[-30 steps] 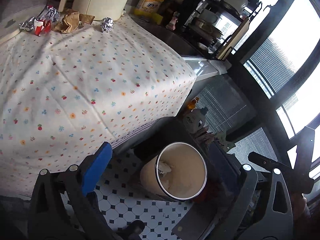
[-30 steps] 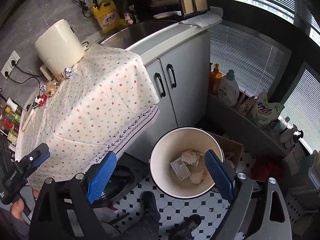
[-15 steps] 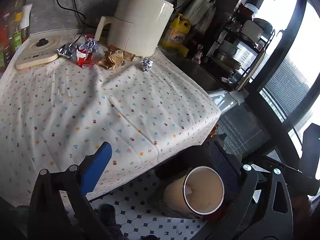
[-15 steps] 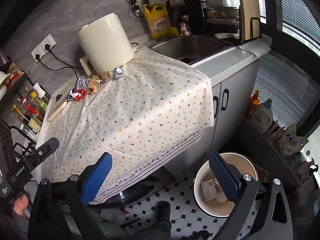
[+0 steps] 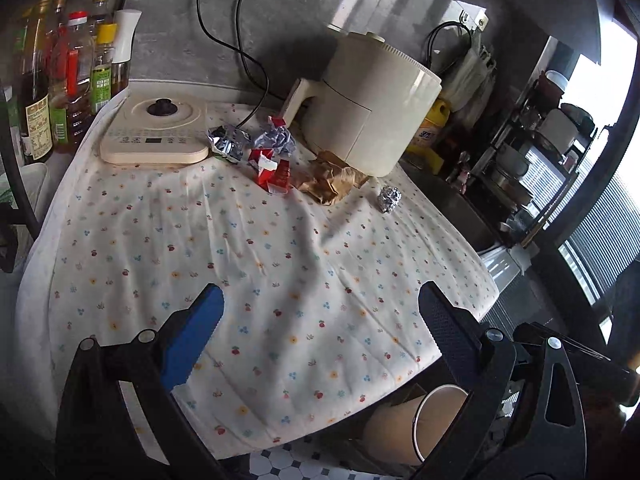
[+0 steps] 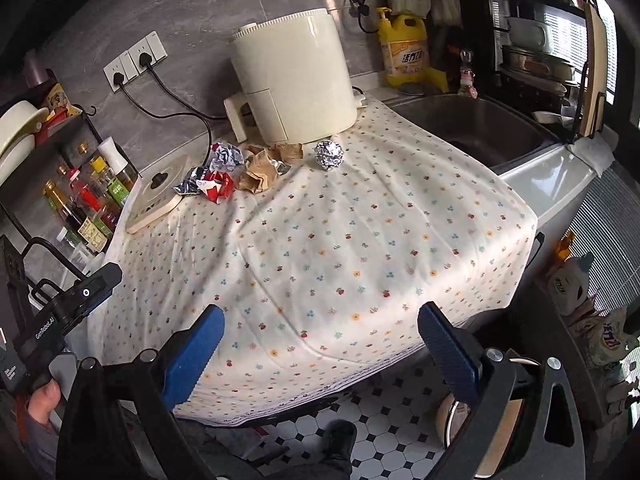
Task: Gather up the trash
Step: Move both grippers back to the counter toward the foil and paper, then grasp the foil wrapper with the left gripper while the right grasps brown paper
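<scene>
Trash lies at the far side of the flowered tablecloth (image 5: 280, 264): a foil ball (image 5: 389, 199) (image 6: 329, 154), crumpled brown paper (image 5: 330, 180) (image 6: 264, 168), a red wrapper (image 5: 272, 170) (image 6: 216, 186), a silver wrapper (image 5: 228, 142) (image 6: 191, 182) and crumpled printed paper (image 5: 276, 138) (image 6: 228, 156). A cream trash bin (image 5: 416, 432) (image 6: 454, 416) stands on the floor below the table's near edge. My left gripper (image 5: 320, 320) and right gripper (image 6: 320, 330) are both open and empty, above the near part of the cloth.
A cream air fryer (image 5: 368, 108) (image 6: 296, 84) stands behind the trash. An induction cooker (image 5: 156, 132) sits at the left with oil bottles (image 5: 72, 72) beyond. A sink (image 6: 476, 128) and dish rack (image 6: 540, 40) are at the right.
Both grippers have risen from over the floor bin and swung up toward the table; the trash pile now sits ahead in both views. Both stayed open.
</scene>
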Demonstrator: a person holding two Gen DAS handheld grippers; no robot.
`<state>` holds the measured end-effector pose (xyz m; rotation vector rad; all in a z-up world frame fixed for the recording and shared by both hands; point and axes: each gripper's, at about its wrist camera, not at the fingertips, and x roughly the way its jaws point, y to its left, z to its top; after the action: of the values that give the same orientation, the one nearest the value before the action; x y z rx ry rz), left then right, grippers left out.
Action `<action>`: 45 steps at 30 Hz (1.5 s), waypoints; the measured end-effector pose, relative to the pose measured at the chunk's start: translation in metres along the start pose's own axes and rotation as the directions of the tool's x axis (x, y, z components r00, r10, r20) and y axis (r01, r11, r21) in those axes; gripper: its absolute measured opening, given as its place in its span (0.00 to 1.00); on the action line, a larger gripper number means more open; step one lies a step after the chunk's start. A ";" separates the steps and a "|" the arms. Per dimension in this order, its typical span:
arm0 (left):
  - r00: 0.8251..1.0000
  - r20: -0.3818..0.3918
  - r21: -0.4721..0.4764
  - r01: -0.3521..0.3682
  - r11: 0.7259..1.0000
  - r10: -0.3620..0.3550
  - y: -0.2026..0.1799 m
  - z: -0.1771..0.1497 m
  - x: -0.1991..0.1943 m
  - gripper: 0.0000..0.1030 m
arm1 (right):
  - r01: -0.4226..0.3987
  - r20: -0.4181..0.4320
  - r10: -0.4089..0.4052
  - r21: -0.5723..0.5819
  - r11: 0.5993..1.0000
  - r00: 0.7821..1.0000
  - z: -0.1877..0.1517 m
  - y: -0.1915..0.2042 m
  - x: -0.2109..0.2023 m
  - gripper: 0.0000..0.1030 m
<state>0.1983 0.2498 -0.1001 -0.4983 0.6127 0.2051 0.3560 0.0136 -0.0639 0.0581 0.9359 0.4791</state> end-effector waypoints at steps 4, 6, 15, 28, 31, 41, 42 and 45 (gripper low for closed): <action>1.000 0.029 -0.017 0.004 1.000 -0.003 0.021 0.021 0.005 0.94 | -0.001 0.008 0.001 -0.026 1.000 1.000 0.018 0.024 0.018 0.92; 0.999 0.045 -0.029 0.011 1.000 -0.010 0.031 0.033 0.010 0.94 | 0.004 0.015 -0.003 -0.034 0.999 1.000 0.029 0.033 0.026 0.92; 0.997 0.069 -0.029 0.036 0.999 -0.034 0.057 0.082 0.045 0.84 | 0.032 0.044 -0.029 -0.053 0.998 0.999 0.074 0.062 0.059 0.87; 1.000 0.002 0.030 0.019 0.999 -0.019 0.076 0.127 0.114 0.74 | 0.044 0.022 -0.043 -0.059 0.997 0.999 0.098 0.090 0.123 0.79; 1.000 -0.029 0.052 0.001 0.999 0.001 0.082 0.133 0.133 0.72 | 0.050 0.015 -0.049 -0.061 0.997 0.999 0.106 0.094 0.143 0.78; 0.992 -0.110 0.141 -0.043 0.989 0.059 0.093 0.158 0.190 0.66 | 0.059 -0.043 -0.060 -0.024 0.998 0.997 0.127 0.100 0.202 0.72; 0.992 -0.114 0.144 -0.043 0.989 0.060 0.093 0.159 0.195 0.66 | 0.060 -0.047 -0.061 -0.022 0.998 0.997 0.128 0.101 0.206 0.72; 0.989 -0.128 0.167 -0.051 0.985 0.073 0.093 0.161 0.209 0.64 | 0.064 -0.054 -0.065 -0.013 0.998 0.996 0.134 0.102 0.220 0.71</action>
<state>0.4159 0.4190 -0.1464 -0.3366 0.7700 0.1802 0.5327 0.2182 -0.1245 0.0041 0.9851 0.4279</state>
